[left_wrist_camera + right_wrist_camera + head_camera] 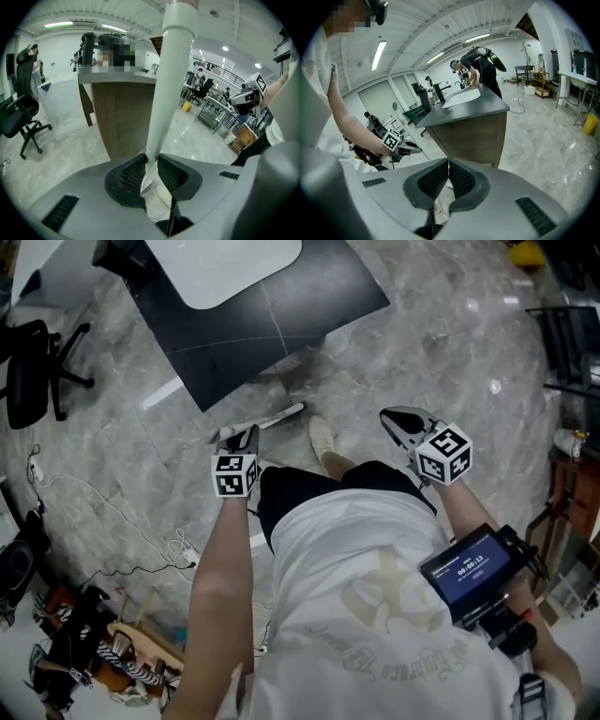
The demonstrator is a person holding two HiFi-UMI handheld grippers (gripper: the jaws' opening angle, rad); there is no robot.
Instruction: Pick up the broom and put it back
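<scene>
between the left gripper (151,165) jaws: white broom handle (171,79), pinched tight, running up out of frame. right gripper (448,163) jaws pressed together, nothing in them. head view shows only a short stretch of the handle, over the marble floor (441,343) near one shoe (322,437); left gripper view shows its length. beyond: one dark-topped counter (272,315), one office chair (33,367). two grippers, one broom handle.

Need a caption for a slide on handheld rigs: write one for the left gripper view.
Left gripper clamped on a white broom handle that rises out of frame, wooden counter behind.
</scene>
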